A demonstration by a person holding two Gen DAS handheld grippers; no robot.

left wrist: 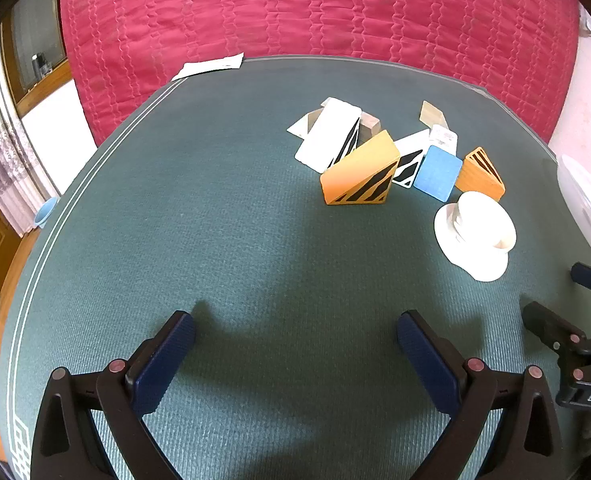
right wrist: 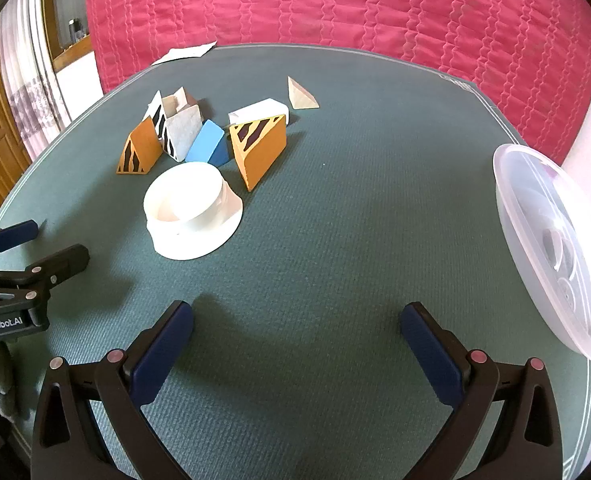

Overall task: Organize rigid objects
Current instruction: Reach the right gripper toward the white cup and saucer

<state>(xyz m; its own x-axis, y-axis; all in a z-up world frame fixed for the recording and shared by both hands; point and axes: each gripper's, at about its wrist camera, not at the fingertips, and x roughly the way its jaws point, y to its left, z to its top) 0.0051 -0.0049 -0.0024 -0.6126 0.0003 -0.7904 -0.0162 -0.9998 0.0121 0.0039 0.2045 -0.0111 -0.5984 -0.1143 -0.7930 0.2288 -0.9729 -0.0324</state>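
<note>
A heap of wedge blocks lies on the green mat (left wrist: 215, 200): a large orange striped wedge (left wrist: 359, 172), a white wedge (left wrist: 327, 136), a blue wedge (left wrist: 437, 172) and a small orange wedge (left wrist: 480, 174). A white round flanged piece (left wrist: 475, 234) lies on its side in front of them. My left gripper (left wrist: 295, 332) is open and empty, well short of the heap. In the right wrist view the white piece (right wrist: 193, 210), orange wedge (right wrist: 261, 148), blue wedge (right wrist: 207, 142) and a lone pale wedge (right wrist: 301, 96) show. My right gripper (right wrist: 297, 320) is open and empty over bare mat.
A translucent plastic tub (right wrist: 551, 240) rests at the table's right edge. A sheet of paper (left wrist: 209, 66) lies at the far edge. A red quilted cover (left wrist: 315, 8) rises behind the table. The left gripper (right wrist: 47, 244) shows at the left of the right wrist view.
</note>
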